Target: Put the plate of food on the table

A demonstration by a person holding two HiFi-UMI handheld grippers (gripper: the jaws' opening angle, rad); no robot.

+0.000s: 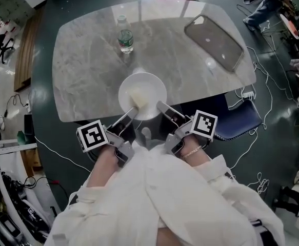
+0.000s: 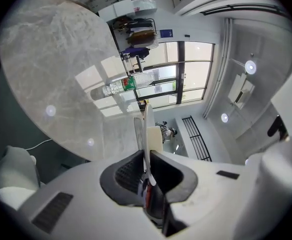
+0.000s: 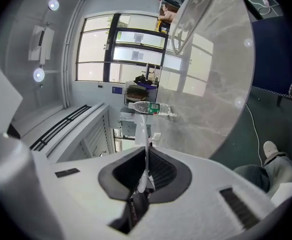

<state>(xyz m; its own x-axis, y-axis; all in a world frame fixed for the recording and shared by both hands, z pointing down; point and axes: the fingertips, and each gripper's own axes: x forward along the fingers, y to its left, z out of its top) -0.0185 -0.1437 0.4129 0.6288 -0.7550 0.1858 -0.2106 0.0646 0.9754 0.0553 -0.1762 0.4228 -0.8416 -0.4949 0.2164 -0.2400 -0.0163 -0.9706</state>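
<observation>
Left gripper (image 1: 131, 111) has its jaws nearly together, pinched on the near rim of the white plate (image 1: 155, 86); right gripper (image 1: 162, 108) clamps the same rim just beside it; the plate, carrying pale food (image 1: 137, 97), is over the near edge of the marble table (image 1: 87, 70); a water bottle (image 1: 124, 35) stands farther back.

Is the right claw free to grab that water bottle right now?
Probably not: the right claw and left claw are both shut on the plate, which is between them and the bottle.
</observation>
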